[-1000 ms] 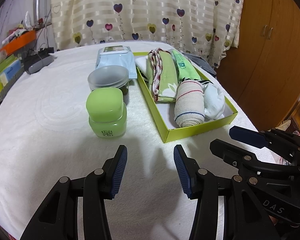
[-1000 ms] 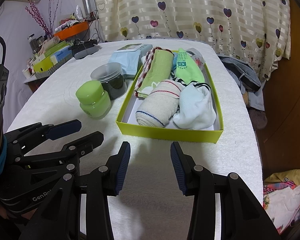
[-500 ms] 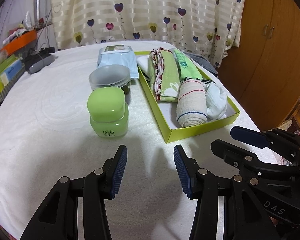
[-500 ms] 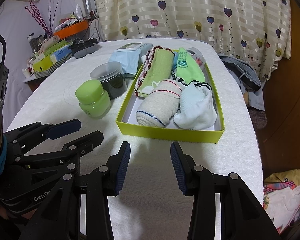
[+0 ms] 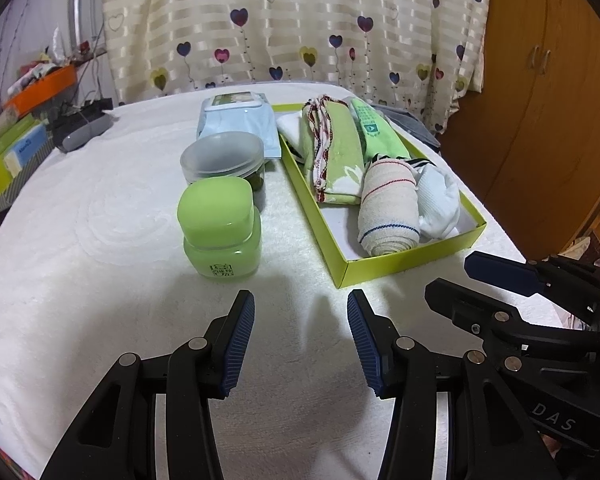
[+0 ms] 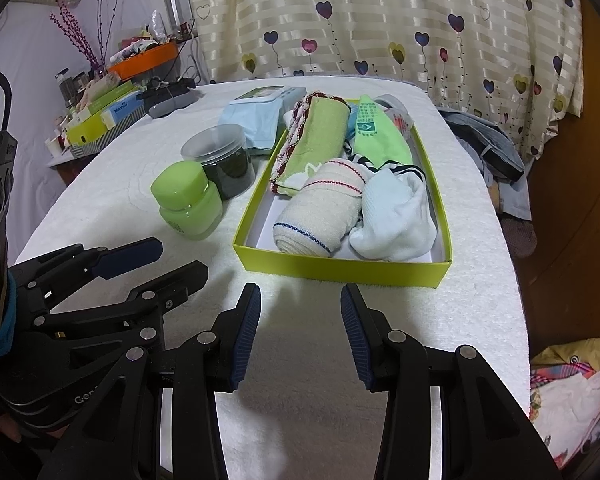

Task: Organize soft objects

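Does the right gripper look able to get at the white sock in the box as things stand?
Probably yes: the right gripper is open and empty, the white sock lies uncovered at the near end of the box, with only bare tablecloth between.

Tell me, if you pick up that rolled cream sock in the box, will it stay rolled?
Probably not fully. The cream sock looks like soft knit, so it would likely squash and sag between the pads. Its roll seems loose at the end, so it may unwind. It is probably light, and looks wedged against the white sock.
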A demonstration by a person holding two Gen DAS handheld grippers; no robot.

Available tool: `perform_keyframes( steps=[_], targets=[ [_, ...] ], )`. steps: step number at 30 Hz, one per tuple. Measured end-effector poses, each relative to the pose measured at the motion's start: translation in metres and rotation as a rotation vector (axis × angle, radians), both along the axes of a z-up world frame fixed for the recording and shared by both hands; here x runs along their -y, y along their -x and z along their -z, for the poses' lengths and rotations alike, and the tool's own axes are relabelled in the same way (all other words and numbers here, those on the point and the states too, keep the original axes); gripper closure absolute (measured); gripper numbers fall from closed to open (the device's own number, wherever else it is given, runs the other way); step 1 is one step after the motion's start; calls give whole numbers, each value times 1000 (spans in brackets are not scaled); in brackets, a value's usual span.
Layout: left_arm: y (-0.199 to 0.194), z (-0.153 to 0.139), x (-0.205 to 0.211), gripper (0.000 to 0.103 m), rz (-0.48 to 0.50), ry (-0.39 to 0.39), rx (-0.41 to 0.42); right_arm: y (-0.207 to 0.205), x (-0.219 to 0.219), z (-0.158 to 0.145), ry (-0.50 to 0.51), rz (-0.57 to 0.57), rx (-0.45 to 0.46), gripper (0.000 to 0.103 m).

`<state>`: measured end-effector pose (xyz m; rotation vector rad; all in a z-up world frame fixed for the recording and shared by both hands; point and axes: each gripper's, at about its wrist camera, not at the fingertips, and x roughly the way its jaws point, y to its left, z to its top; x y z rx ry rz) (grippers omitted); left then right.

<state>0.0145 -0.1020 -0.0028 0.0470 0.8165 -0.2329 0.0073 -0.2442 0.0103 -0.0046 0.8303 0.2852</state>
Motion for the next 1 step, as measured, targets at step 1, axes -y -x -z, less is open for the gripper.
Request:
perform_keyframes(
  steps=[1],
  targets=[
    [0,0,-1,56,0,1,-3,0,0,0,0,0,0,60]
  ],
)
